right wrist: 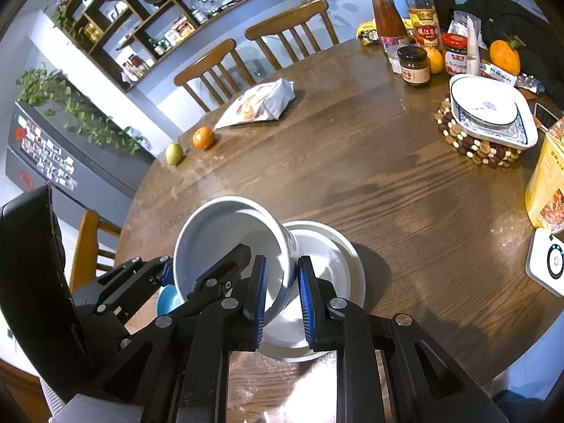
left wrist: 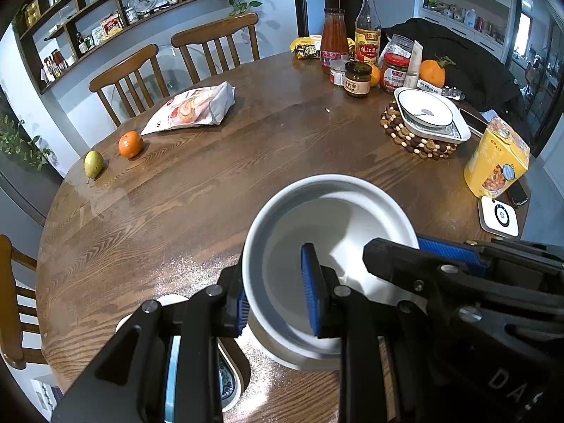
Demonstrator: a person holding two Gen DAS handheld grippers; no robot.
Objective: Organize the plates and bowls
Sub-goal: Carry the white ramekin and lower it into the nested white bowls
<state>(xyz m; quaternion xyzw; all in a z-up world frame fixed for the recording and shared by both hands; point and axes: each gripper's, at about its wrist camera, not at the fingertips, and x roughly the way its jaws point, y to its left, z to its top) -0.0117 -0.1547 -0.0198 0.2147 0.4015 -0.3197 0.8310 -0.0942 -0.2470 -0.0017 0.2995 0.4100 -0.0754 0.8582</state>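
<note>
Table (left wrist: pixel 246 162) hides under bowl (left wrist: pixel 328 218).

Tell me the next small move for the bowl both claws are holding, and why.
Probably level the white bowl and lower it into the wider white dish under it. The left claw and right claw each pinch its rim, the bowl hangs tilted, and the dish lies just below, so nesting looks closest.
</note>
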